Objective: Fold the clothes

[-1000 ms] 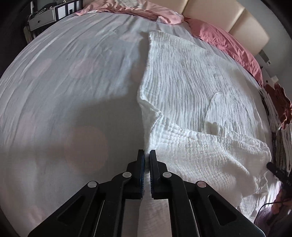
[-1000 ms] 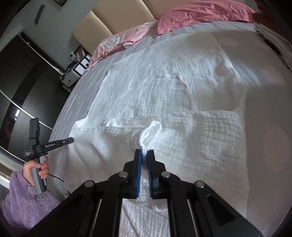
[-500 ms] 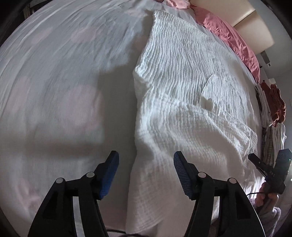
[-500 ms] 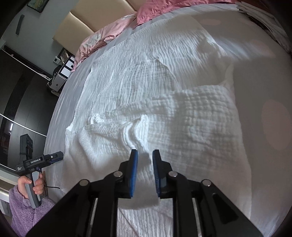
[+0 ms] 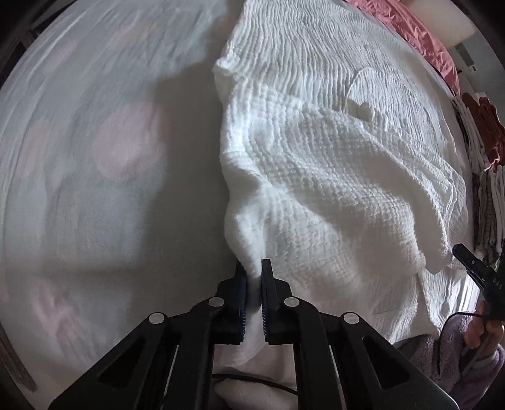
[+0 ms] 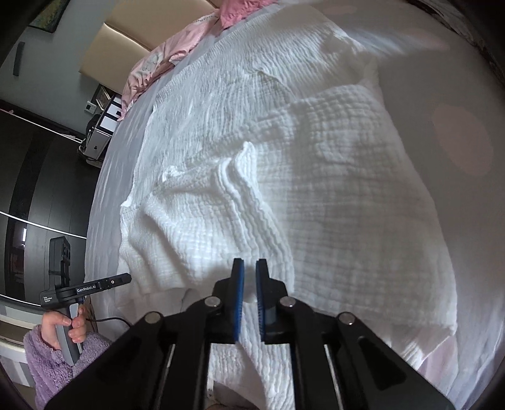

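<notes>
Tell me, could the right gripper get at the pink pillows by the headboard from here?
Probably not: the right gripper is shut on the white garment, and the pink pillows lie far across the bed.

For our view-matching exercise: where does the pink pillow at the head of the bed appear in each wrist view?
Left wrist view: pink pillow along the top right edge.
Right wrist view: pink pillow at top centre.
Shared landmark: the white crinkled garment spread over the bed, filling the middle of both views.
</notes>
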`<state>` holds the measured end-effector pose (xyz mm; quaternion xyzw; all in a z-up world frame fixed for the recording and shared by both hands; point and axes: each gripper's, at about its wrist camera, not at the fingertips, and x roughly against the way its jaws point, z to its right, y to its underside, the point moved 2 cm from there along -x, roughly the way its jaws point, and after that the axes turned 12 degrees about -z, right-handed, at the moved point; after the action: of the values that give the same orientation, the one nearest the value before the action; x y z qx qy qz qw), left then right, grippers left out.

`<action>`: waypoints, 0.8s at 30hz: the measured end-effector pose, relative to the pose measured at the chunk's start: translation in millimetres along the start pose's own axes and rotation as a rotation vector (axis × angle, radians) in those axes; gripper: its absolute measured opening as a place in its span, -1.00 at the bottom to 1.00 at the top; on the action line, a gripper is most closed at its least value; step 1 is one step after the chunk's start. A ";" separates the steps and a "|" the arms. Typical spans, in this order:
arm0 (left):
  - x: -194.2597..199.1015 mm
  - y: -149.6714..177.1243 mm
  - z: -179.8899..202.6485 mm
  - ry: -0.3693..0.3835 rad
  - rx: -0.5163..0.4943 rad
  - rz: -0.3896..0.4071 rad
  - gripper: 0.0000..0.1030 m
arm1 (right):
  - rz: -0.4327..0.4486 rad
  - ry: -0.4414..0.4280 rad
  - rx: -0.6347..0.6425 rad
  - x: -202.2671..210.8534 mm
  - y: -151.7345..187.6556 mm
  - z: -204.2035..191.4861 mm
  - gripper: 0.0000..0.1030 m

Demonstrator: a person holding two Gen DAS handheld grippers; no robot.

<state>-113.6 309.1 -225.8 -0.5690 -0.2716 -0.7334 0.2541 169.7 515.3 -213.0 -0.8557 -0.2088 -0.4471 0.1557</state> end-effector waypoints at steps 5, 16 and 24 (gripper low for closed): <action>10.1 5.9 -32.2 -0.052 0.126 0.024 -0.88 | -0.003 -0.002 0.019 2.4 5.1 -4.8 -0.88; -0.1 1.9 -42.4 -0.083 0.202 -0.019 -0.80 | -0.078 0.058 -0.068 -14.4 -3.8 6.0 -0.79; 64.5 -23.8 -17.1 -0.052 0.057 0.190 -0.32 | 0.065 0.095 0.035 48.1 -17.8 -14.8 -0.58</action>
<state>-156.1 310.5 -169.2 -0.6037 -0.2438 -0.6829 0.3314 175.1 534.5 -163.5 -0.8370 -0.1813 -0.4781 0.1949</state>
